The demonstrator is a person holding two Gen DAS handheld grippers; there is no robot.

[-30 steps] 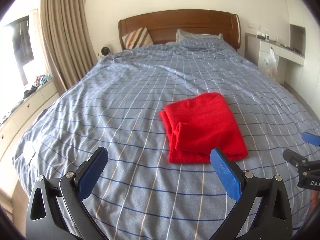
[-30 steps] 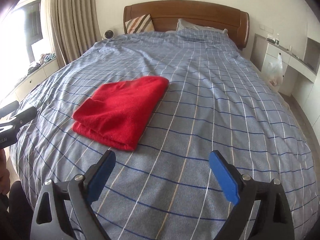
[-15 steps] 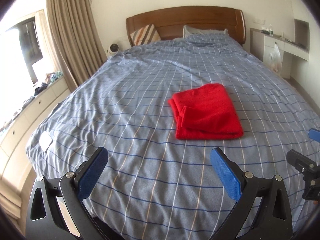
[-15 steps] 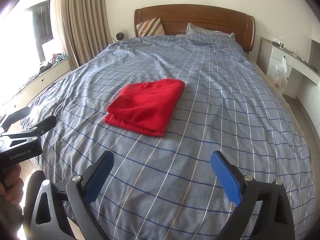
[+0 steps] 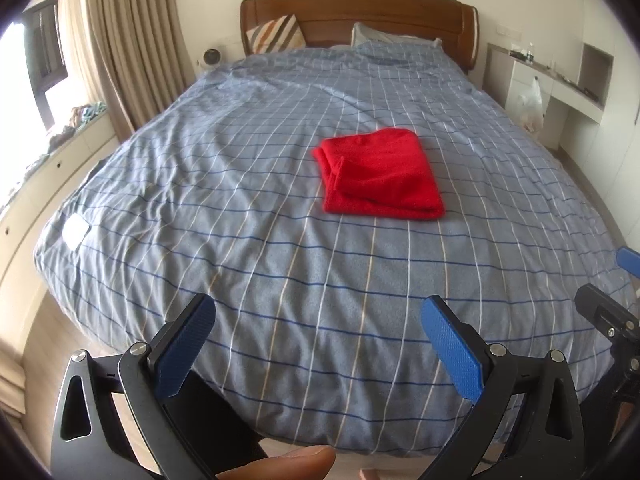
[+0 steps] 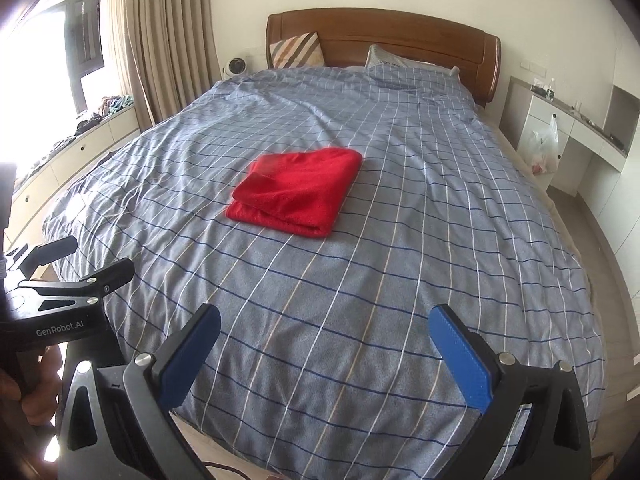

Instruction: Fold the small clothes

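Looking along the left gripper (image 5: 318, 322), its blue-padded jaws stand spread wide with nothing between them, hanging over the foot edge of the bed. The red fleece garment (image 5: 380, 174), already folded into a thick rectangle, lies near the middle of the blue checked duvet (image 5: 240, 184), slightly toward the right edge and well apart from the pads. It looks set there to rest flat, the fold finished, so the empty grippers need no hold on it. A fingertip (image 5: 288, 466) shows at the bottom edge. The wooden headboard (image 5: 360, 8), a striped cushion (image 5: 276, 34) and beige curtains (image 5: 132, 40) sit far off.

From the right gripper (image 6: 324, 330), jaws likewise wide apart and empty, the garment (image 6: 296, 192) lies flat mid-bed. The left gripper's black body (image 6: 60, 312) shows near the bed's left foot corner. Nothing lies between either gripper and the cloth; a white plastic bag (image 6: 544, 148) hangs beside the desk, clear of the bed.
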